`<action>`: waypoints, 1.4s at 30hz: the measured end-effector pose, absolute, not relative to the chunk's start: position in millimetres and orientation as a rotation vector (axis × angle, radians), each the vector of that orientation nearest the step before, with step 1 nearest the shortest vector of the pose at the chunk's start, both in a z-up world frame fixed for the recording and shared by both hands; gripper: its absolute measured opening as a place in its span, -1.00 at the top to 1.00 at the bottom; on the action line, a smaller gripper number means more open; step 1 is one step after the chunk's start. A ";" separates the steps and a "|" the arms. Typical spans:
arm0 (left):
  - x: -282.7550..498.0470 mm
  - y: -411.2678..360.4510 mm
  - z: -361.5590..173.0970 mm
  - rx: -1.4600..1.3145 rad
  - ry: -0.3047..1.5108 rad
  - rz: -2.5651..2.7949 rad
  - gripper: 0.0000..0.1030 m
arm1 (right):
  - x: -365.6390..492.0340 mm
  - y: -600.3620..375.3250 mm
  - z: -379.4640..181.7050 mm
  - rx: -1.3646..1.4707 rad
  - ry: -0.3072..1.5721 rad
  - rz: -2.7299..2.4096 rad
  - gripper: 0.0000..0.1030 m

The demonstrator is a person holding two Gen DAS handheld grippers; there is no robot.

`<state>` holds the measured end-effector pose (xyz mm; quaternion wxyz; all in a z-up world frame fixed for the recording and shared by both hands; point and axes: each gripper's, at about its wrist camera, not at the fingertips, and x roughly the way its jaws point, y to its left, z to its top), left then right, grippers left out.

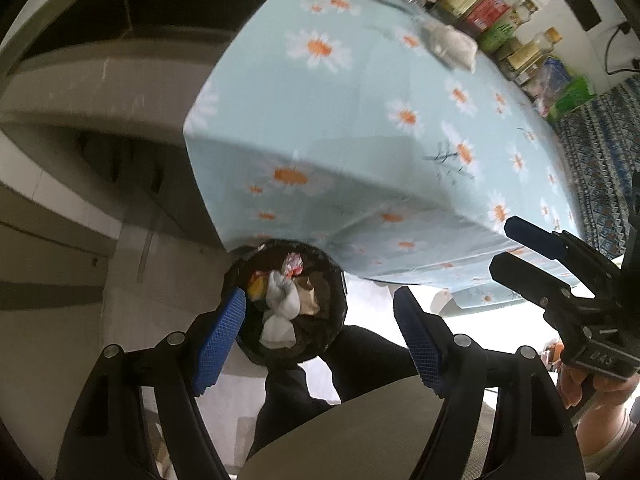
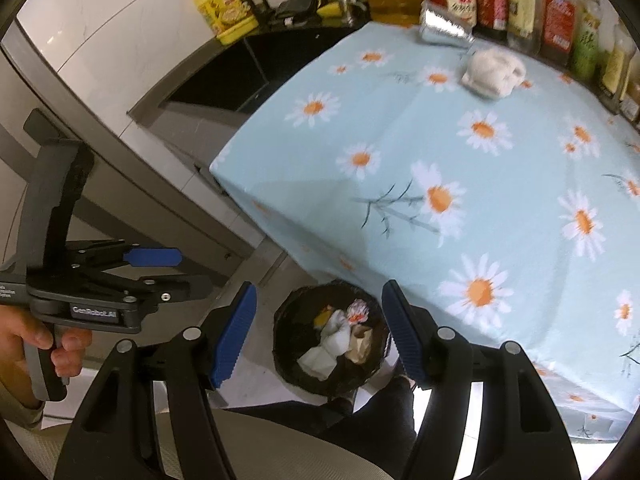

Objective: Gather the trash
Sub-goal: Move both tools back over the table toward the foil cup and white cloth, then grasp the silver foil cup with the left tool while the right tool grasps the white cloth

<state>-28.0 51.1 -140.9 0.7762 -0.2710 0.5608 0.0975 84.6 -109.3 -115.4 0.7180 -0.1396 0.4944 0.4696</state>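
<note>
A black trash bin [image 1: 336, 292] stands on the floor at the table's near corner, holding white crumpled tissues [image 1: 280, 312], a brown scrap and a red-white wrapper; it also shows in the right wrist view [image 2: 288, 344]. A crumpled white tissue wad [image 2: 494, 72] lies on the daisy tablecloth [image 2: 460, 152] near the bottles, also in the left wrist view [image 1: 454, 46]. My left gripper [image 1: 320, 340] is open and empty above the bin. My right gripper [image 2: 320, 336] is open and empty above the bin. Each gripper shows in the other's view, the right one [image 1: 512, 246] and the left one [image 2: 188, 268].
Bottles and boxes [image 2: 520, 4] line the table's far edge, with a foil pack [image 2: 444, 30] in front. A dark counter with a sink [image 2: 224, 80] and a yellow jug [image 2: 224, 10] lies left. The person's legs [image 1: 304, 384] are by the bin.
</note>
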 end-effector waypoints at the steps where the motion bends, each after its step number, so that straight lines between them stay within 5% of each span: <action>1: -26.8 52.1 -137.2 -0.580 1.205 0.208 -0.44 | 85.5 -109.9 -112.4 -0.306 1.083 1.033 -0.26; 20: 50.1 67.2 -83.9 -0.472 1.130 0.168 -0.44 | 179.8 -114.3 -73.5 -0.272 0.971 0.916 -0.26; 42: 247.3 92.6 -69.6 -0.382 1.145 0.201 -0.59 | 350.4 -82.9 -97.2 -0.240 1.021 0.965 -0.26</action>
